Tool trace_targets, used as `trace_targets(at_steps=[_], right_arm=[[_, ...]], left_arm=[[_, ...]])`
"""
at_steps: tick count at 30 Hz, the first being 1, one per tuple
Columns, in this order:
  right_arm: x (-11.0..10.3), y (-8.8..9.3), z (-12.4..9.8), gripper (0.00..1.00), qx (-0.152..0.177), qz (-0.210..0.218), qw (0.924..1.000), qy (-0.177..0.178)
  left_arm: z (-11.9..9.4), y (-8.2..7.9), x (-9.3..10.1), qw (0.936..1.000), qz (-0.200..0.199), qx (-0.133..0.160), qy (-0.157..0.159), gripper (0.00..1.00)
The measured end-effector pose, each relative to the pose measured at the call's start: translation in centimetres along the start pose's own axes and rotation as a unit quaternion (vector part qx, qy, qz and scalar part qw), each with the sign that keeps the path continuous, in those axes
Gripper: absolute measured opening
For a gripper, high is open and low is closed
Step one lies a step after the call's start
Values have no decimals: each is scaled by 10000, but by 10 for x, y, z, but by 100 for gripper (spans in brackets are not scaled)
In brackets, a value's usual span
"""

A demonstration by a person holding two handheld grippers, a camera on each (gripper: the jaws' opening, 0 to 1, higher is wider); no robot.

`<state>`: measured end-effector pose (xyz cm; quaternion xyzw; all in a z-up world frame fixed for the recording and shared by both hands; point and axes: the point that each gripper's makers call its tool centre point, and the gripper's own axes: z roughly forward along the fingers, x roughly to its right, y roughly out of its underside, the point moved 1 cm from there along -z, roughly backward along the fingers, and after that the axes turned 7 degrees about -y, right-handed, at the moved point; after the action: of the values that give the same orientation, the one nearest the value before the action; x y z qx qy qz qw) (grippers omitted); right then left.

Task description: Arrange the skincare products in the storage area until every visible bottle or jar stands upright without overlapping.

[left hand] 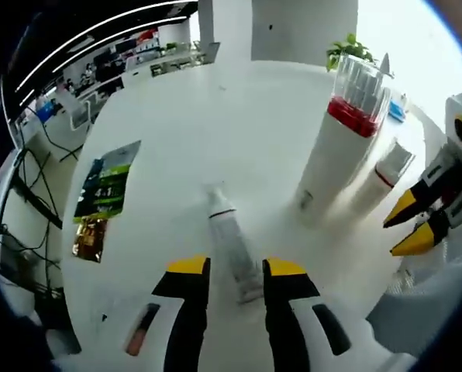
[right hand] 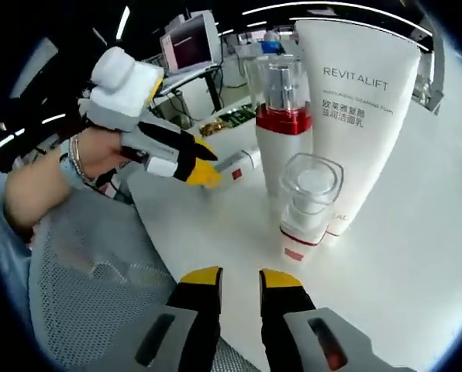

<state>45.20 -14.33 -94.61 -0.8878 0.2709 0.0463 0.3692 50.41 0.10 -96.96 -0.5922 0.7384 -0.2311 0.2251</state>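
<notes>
Between the yellow-tipped jaws of the left gripper (left hand: 236,267) lies a slim white squeeze tube with a clear cap (left hand: 229,244), flat on the round white table (left hand: 239,132), crimped end toward the camera. Its jaws stand parted on either side of the tube, apparently not pinching it. To do this well, I judge the jaws should close on the tube's firm lower body, then swing it up onto its cap in a bare spot. Nearby, the right gripper (right hand: 239,277) is parted and holds nothing, short of a small white pump bottle with a clear square cap (right hand: 308,203). Behind stand a taller white bottle with a red band (right hand: 281,124) and a large white REVITALIFT tube (right hand: 363,101). Farther left, another small white bottle (right hand: 239,164) lies on its side. A green sachet (left hand: 105,186) lies well apart.
</notes>
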Motion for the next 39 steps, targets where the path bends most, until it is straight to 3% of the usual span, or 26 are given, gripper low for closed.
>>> trace_targets(at_steps=[2, 9, 13, 14, 15, 19, 21, 25, 30, 32, 34, 37, 39], right_arm=[[3, 2, 1, 12, -132, -248, 9995, 122], [-1, 4, 3, 12, -175, -227, 9996, 3], [-1, 5, 4, 12, -221, -250, 9994, -13], [-1, 6, 4, 12, -230, -243, 9994, -18], [0, 6, 4, 12, -225, -245, 9994, -18], [-2, 5, 3, 11, -211, -302, 9993, -54], [-6, 3, 2, 11, -193, -380, 9990, -122], [-15, -6, 0, 10, 6, -591, 9978, -290], [-28, -25, -5, 9, 539, -566, 9949, -633], [-29, -30, -7, 9, 701, -508, 9939, -683], [-30, -37, -11, 10, 920, -467, 9918, -755], [-34, -48, -18, 12, 1323, -322, 9863, -929], [-35, -58, -24, 17, 1634, -229, 9808, -1038]], left_arm=[[5, -3, 1, 10000, 45, -37, -43, 30], [23, -18, -3, 9995, 122, -179, -250, 34], [34, -11, -4, 9978, 270, -460, -400, 29], [35, -19, 5, 9991, 350, -224, -105, 27], [32, -16, -3, 9984, 220, -371, -362, 25], [28, -11, -1, 9984, 209, -439, -300, 21], [19, -2, -2, 9975, 123, -652, -241, 21], [-8, -7, 10, 9979, -371, -404, 351, 21], [-40, -1, 16, 9947, -521, -262, 852, 21], [-49, 0, 23, 9904, -647, -145, 1210, 21], [-62, -2, 36, 9788, -922, 59, 1826, 21], [-85, -12, 54, 9543, -1174, 477, 2706, 21], [-95, -18, 62, 9424, -1172, 815, 3026, 21]])
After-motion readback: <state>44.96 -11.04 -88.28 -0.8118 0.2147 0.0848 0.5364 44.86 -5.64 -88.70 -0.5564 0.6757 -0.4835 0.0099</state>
